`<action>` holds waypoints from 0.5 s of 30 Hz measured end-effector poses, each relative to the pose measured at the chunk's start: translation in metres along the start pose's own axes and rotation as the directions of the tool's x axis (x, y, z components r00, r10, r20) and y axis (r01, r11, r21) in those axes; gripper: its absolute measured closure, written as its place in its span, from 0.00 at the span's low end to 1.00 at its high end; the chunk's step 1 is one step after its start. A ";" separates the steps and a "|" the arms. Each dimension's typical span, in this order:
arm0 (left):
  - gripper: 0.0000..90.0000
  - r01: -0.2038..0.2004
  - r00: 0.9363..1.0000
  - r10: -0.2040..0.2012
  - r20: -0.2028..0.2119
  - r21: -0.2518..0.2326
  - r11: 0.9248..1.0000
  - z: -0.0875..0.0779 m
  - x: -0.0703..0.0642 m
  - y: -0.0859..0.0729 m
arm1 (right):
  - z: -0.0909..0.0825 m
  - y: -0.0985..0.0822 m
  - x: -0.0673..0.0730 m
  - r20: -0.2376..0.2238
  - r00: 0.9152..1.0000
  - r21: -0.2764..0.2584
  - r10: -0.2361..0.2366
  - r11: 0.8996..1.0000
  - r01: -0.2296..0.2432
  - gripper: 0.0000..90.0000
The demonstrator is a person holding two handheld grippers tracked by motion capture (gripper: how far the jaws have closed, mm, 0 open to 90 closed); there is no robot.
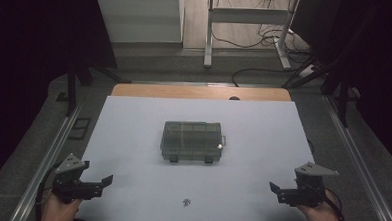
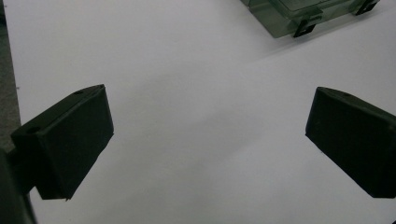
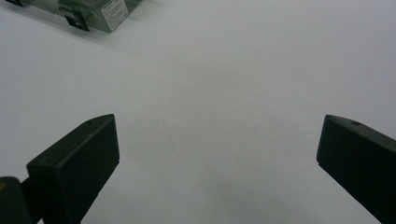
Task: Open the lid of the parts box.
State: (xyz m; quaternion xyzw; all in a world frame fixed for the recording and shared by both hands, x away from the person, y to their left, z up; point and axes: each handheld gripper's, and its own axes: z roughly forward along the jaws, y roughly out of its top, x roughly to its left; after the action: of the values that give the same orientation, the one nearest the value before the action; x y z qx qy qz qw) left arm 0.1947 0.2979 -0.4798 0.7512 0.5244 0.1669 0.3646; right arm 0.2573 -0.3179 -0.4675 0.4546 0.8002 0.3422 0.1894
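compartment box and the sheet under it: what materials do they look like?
Compartment box: looks like translucent smoky-grey plastic, glossy; the inner dividers show through the lid, and the latches are dark. White sheet: matte, smooth, no glare; paper or thin plastic, can't tell which.

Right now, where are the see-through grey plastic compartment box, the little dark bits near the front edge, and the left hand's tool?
see-through grey plastic compartment box [image 1: 191, 140]: high view, lid centre.
little dark bits [image 1: 186, 202]: high view, middle of the cluster.
left tool [image 1: 107, 179]: high view, between its open tips.
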 end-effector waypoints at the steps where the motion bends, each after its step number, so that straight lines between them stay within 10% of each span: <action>1: 0.02 -0.002 1.000 0.002 -0.002 0.002 1.000 0.000 0.000 0.000 | 0.001 0.000 -0.001 -0.003 1.000 -0.002 0.003 1.000 -0.003 0.00; 15: 0.02 0.005 1.000 -0.005 -0.004 0.013 1.000 -0.001 0.001 -0.002 | 0.004 0.004 0.000 -0.018 1.000 -0.006 0.013 1.000 -0.013 0.00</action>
State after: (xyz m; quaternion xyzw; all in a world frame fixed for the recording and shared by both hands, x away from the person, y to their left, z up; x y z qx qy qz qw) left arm 0.1930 0.2995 -0.4804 0.7519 0.5281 0.1641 0.3590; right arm 0.2620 -0.3149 -0.4679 0.4561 0.7980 0.3499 0.1812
